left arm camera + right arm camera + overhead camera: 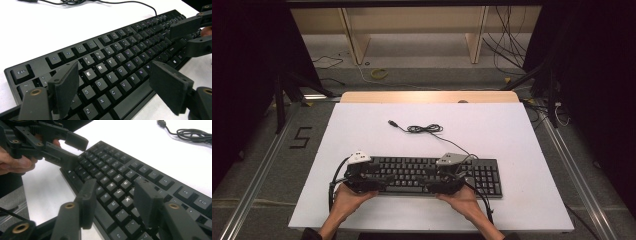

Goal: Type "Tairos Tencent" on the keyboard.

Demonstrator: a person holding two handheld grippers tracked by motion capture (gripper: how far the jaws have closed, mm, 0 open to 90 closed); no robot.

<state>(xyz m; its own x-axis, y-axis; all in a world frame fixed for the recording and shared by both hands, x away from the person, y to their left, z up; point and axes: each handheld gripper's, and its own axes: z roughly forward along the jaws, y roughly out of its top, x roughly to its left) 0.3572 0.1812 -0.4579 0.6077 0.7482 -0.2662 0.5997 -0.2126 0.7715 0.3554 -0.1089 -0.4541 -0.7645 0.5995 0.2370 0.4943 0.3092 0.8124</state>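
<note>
Black full-size keyboard (432,175), white legends

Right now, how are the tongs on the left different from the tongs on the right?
The left tongs hang over the letter end of the keyboard; the right tongs hang over its middle, nearer the number pad. The left tongs carry a white top plate, the right tongs a grey one. The left tongs gape wider than the right tongs. Both are black, open, and hold nothing.
</note>
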